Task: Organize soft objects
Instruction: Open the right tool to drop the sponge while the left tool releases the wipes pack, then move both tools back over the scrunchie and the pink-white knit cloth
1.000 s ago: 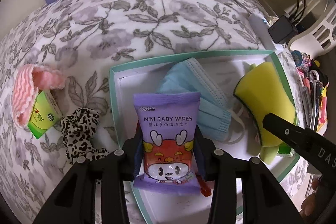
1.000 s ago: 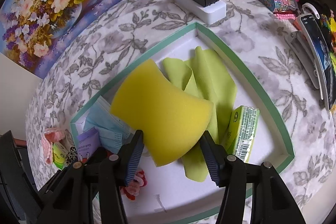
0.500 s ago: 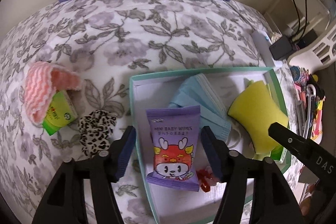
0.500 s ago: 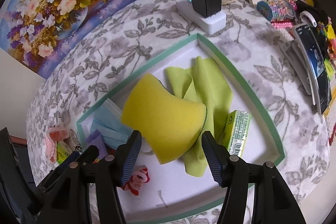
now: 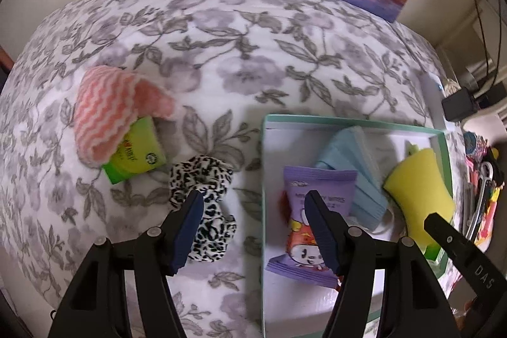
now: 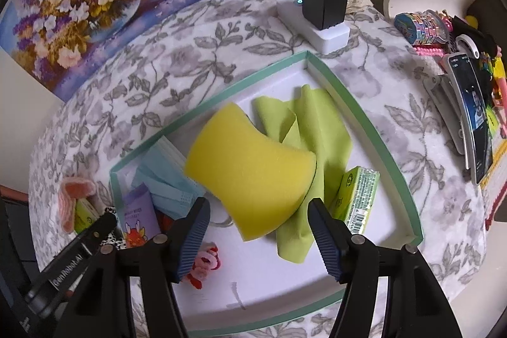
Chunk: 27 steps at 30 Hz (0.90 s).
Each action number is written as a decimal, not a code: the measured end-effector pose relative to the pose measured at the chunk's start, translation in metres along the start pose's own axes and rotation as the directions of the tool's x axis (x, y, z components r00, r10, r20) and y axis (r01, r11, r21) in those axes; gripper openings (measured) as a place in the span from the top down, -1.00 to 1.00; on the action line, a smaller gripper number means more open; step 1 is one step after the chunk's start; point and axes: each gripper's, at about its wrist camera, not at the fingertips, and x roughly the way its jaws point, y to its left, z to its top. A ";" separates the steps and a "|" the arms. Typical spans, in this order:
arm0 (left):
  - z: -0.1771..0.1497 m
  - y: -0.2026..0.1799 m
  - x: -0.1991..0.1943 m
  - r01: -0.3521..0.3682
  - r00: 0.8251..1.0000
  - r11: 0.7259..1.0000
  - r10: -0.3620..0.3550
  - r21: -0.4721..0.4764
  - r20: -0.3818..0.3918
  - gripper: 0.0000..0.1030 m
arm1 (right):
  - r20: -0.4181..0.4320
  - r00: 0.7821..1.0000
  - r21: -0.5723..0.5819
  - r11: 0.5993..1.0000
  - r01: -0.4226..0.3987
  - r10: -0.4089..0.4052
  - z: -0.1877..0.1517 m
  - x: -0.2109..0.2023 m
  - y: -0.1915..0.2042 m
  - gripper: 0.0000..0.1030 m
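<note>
Left gripper (image 5: 252, 205) and right gripper (image 6: 256, 213), jaws opening, hold nothing. The scrunchie (image 5: 204, 206) beside the tray's (image 5: 348, 120) left edge may snag (loose folds), and the sponge (image 6: 250, 171) could slide.

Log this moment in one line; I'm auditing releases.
left gripper: opening, empty | right gripper: opening, empty | wipes pack, sponge: in tray | scrunchie: outside

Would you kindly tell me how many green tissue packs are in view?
2: one tissue pack lies on the tablecloth under the pink cloth; another lies inside the tray.
</note>
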 end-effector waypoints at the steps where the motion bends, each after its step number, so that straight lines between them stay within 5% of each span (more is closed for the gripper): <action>1: 0.000 0.001 0.000 -0.001 1.000 1.000 0.001 -0.006 0.001 -0.68 | -0.003 1.000 -0.004 1.000 0.002 -0.002 0.000 0.001 0.000 -0.34; 6: 0.001 0.008 0.001 -0.013 1.000 0.999 0.013 -0.035 0.005 -0.75 | -0.002 1.000 -0.020 0.999 0.027 -0.027 -0.001 0.003 0.003 -0.63; 9: 0.000 0.012 0.003 -0.029 1.000 0.998 0.030 -0.053 0.003 -0.91 | 0.001 0.998 -0.039 0.998 0.058 -0.058 -0.002 0.004 0.005 -1.00; 27: -0.002 0.025 0.008 -0.084 0.996 0.992 0.085 -0.096 0.006 -0.92 | -0.014 0.995 -0.082 0.991 0.102 -0.103 -0.004 0.012 0.009 -1.00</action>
